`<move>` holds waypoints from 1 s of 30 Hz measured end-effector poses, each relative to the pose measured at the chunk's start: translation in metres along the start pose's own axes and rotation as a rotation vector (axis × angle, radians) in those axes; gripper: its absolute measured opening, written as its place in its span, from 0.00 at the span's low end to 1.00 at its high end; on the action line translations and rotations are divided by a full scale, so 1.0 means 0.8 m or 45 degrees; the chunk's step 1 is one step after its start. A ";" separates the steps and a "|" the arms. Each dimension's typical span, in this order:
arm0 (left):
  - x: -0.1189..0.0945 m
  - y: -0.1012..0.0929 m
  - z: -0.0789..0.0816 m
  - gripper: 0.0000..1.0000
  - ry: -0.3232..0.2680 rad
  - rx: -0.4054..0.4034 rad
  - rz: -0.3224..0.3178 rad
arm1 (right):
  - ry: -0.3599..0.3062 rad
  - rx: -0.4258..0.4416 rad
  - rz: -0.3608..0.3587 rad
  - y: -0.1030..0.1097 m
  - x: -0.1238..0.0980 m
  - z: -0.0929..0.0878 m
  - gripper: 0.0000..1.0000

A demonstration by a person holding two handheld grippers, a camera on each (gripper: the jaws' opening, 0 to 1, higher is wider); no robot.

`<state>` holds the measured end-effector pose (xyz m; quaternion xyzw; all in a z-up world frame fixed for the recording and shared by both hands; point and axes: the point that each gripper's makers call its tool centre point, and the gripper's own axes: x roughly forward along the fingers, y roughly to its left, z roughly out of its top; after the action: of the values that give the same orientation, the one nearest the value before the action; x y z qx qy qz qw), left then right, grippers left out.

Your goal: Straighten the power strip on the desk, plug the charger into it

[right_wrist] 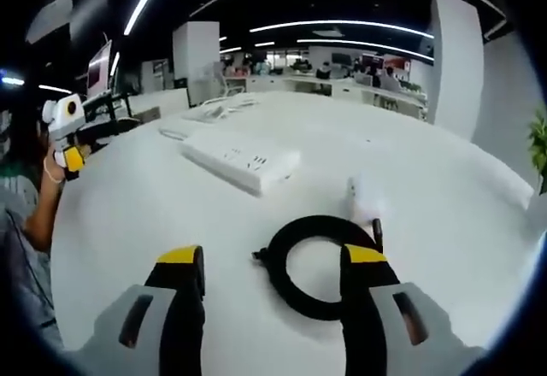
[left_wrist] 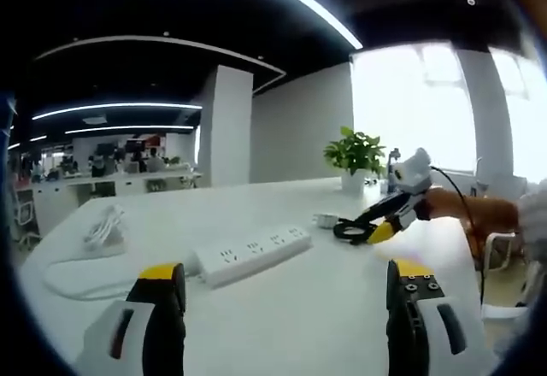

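The white power strip (left_wrist: 253,254) lies slantwise on the white desk (left_wrist: 299,325), its cord (left_wrist: 73,284) looping off to the left toward a coiled bundle (left_wrist: 104,226). My left gripper (left_wrist: 286,289) is open, a little short of the strip. Further right, the white charger (left_wrist: 325,220) lies beside its black coiled cable (left_wrist: 349,232), and my right gripper (left_wrist: 386,220) hovers at that coil. In the right gripper view, the right gripper (right_wrist: 273,275) is open, its jaws on either side of the black coil (right_wrist: 312,267). The charger (right_wrist: 363,195) and the power strip (right_wrist: 239,158) lie beyond it. The left gripper (right_wrist: 68,155) is at the far left.
A potted plant (left_wrist: 355,154) stands at the desk's far edge by the bright windows. A person's forearm (left_wrist: 474,211) reaches in from the right. A monitor (right_wrist: 98,68) stands at the left. Rows of office desks lie behind.
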<state>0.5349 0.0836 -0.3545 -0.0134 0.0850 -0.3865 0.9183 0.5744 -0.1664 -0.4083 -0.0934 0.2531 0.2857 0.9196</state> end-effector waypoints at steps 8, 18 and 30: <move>0.000 -0.001 -0.001 1.00 0.002 -0.003 -0.005 | 0.066 0.012 0.013 -0.001 0.001 -0.011 0.53; -0.002 -0.001 -0.004 1.00 0.013 -0.014 -0.008 | 0.108 -0.007 0.022 0.000 0.004 -0.011 0.50; 0.000 -0.008 -0.006 1.00 0.026 -0.016 -0.026 | 0.130 -0.025 0.057 0.002 0.006 -0.012 0.41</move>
<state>0.5293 0.0794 -0.3583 -0.0163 0.0968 -0.3954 0.9132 0.5732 -0.1657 -0.4188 -0.1112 0.2989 0.3037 0.8978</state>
